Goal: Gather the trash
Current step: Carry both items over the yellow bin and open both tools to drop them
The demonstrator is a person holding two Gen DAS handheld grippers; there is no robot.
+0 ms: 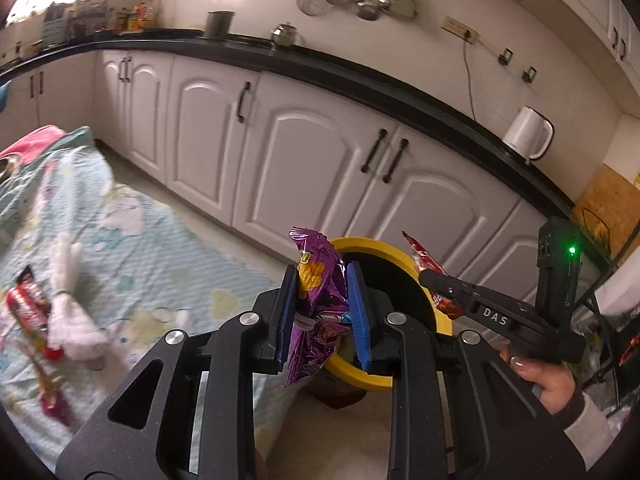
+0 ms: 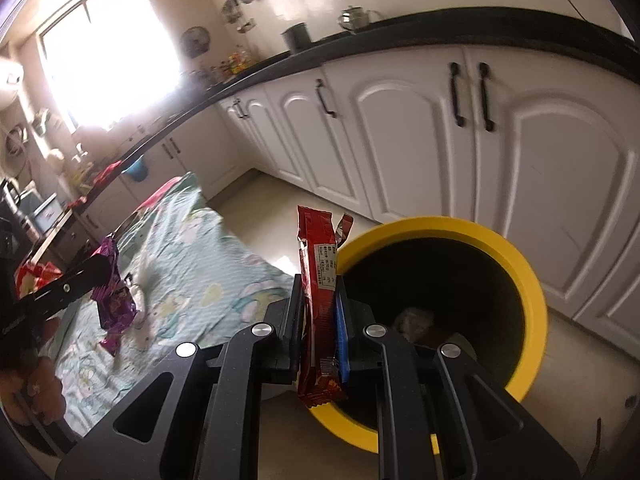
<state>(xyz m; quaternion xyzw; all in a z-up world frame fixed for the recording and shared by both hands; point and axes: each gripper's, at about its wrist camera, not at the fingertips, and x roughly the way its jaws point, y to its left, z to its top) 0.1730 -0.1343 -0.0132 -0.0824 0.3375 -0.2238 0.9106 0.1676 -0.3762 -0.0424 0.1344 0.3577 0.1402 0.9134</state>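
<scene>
My left gripper [image 1: 322,280] is shut on a crumpled purple snack wrapper [image 1: 318,312], held just in front of a yellow-rimmed bin [image 1: 404,250]. My right gripper [image 2: 319,284] is shut on a red wrapper [image 2: 318,264] at the left edge of the same bin [image 2: 516,264], whose dark inside holds some crumpled trash. In the left wrist view the right gripper [image 1: 430,276] reaches in from the right with the red wrapper [image 1: 426,258] above the bin. The right wrist view shows the left gripper [image 2: 102,264] at the left with the purple wrapper [image 2: 116,300].
A table under a pale green patterned cloth [image 1: 132,232] carries a red wrapper [image 1: 28,308], a white tissue bundle [image 1: 70,312] and smaller scraps. White cabinets [image 1: 312,160] under a black counter [image 1: 360,76] run behind the bin. A white kettle [image 1: 528,132] stands on the counter.
</scene>
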